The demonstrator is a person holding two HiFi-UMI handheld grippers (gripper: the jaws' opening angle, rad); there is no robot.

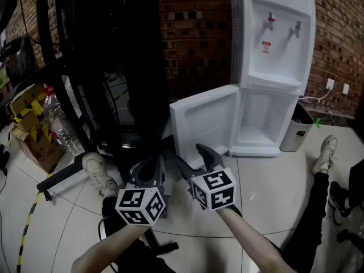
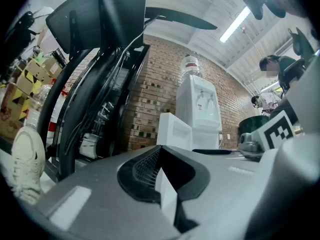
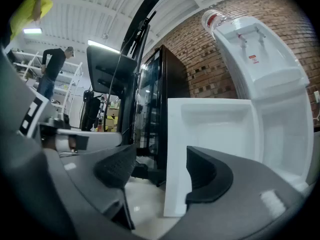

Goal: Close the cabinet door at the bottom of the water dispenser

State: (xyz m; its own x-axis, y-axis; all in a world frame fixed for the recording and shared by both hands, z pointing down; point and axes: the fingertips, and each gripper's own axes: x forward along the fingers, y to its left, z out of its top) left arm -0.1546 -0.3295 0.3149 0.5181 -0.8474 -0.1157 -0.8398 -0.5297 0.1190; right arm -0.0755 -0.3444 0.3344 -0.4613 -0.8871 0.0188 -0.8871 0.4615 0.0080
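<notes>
The white water dispenser (image 1: 273,33) stands against the brick wall. Its bottom cabinet door (image 1: 205,124) is swung wide open to the left, showing the empty white cabinet (image 1: 264,118). My right gripper (image 1: 190,157) is open and level, its tips close in front of the door's inner face. In the right gripper view the door's free edge (image 3: 172,174) shows between the right gripper's (image 3: 162,171) spread jaws, with nothing gripped. My left gripper (image 1: 151,168) is beside it on the left, shut and empty. The left gripper view shows the left gripper (image 2: 159,156) well back from the door (image 2: 172,131).
A tall black machine frame (image 1: 114,67) stands left of the door. Water bottles (image 1: 57,121) and taped cardboard boxes (image 1: 28,112) lie far left. A white shoe (image 1: 99,174) is by my left gripper. A grey bin (image 1: 297,128) and another person's leg (image 1: 318,181) are on the right.
</notes>
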